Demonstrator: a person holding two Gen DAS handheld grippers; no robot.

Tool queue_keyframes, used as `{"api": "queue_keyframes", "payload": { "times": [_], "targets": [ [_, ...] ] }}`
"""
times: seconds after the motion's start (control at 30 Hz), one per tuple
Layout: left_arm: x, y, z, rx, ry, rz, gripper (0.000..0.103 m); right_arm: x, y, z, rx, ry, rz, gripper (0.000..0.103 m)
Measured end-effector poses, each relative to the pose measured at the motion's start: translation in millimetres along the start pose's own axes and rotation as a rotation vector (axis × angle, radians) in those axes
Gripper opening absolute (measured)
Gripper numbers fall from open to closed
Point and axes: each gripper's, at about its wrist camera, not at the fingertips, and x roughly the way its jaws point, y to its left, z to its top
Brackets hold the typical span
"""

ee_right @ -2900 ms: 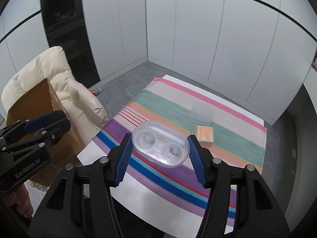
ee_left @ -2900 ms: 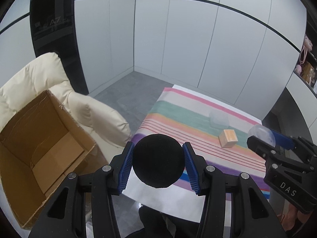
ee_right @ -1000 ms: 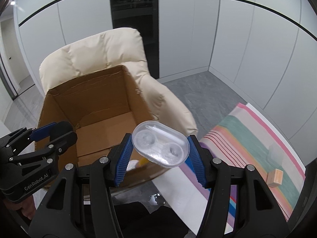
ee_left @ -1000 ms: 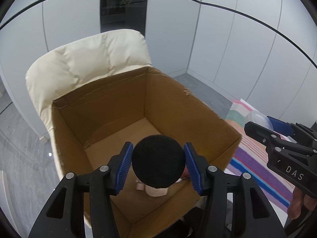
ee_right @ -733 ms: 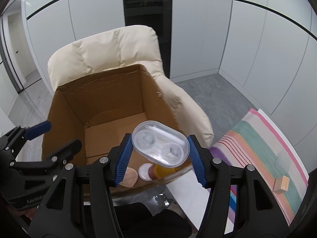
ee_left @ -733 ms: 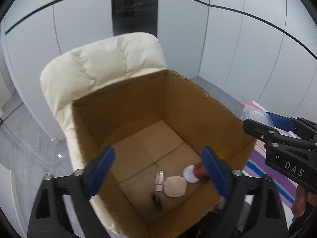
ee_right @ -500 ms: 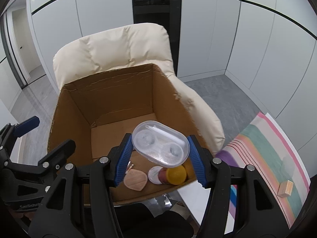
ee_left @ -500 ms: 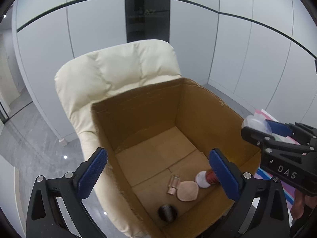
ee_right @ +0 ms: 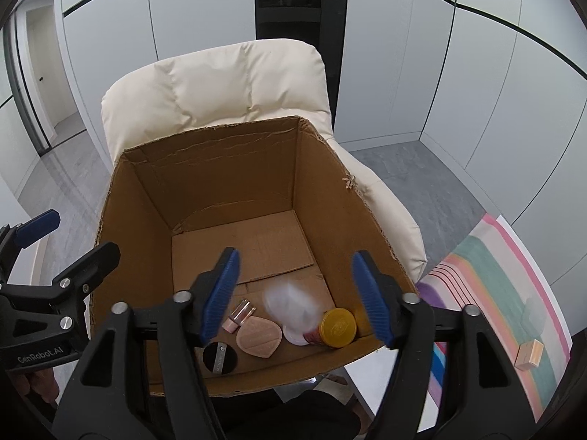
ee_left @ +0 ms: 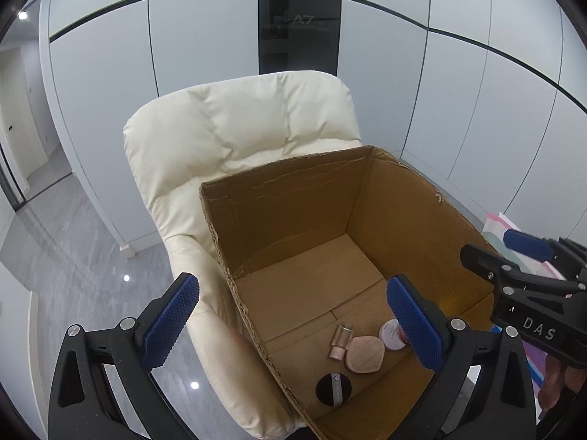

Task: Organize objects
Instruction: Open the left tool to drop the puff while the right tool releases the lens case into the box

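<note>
clear plastic case (ee_right: 291, 302), blurred, sits below and between the right gripper (ee_right: 295, 295) fingers, inside the cardboard box (ee_right: 234, 183) and free of both pads. the right jaws have just been opening and now hold nothing. beneath them on the box floor lie a black puff (ee_right: 219, 357), a pink compact (ee_right: 259, 339), a small glass vial (ee_right: 239, 314) and a yellow-lidded jar (ee_right: 338, 327). the left gripper (ee_left: 291, 321) stands spread to its widest, empty, its right finger over the box and its left finger beyond the box wall, over the cream chair (ee_left: 234, 139). off to the right gripper's right, a wooden block (ee_right: 528, 355) rests on the striped cloth (ee_right: 495, 275).
</note>
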Motion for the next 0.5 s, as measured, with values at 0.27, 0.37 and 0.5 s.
{"api": "queue_keyframes", "payload": {
  "times": [0.27,0.37,0.5],
  "targets": [
    [1.5,-9.1,-0.5,0.009,0.004,-0.002,0.103,-2.7,-11.6,-1.4,0.026,-0.004,-0.012,0.081],
    [2.3,-13.9,0.8,0.01,0.003,-0.004,0.103,-5.1,-17.5,-4.1,0.032,-0.004,-0.016,0.081],
    [4.1,-20.8,4.1,0.016,0.0,-0.01,0.103,-8.0,-28.2,-8.6,0.038,0.0,-0.03,0.082]
  ]
}}
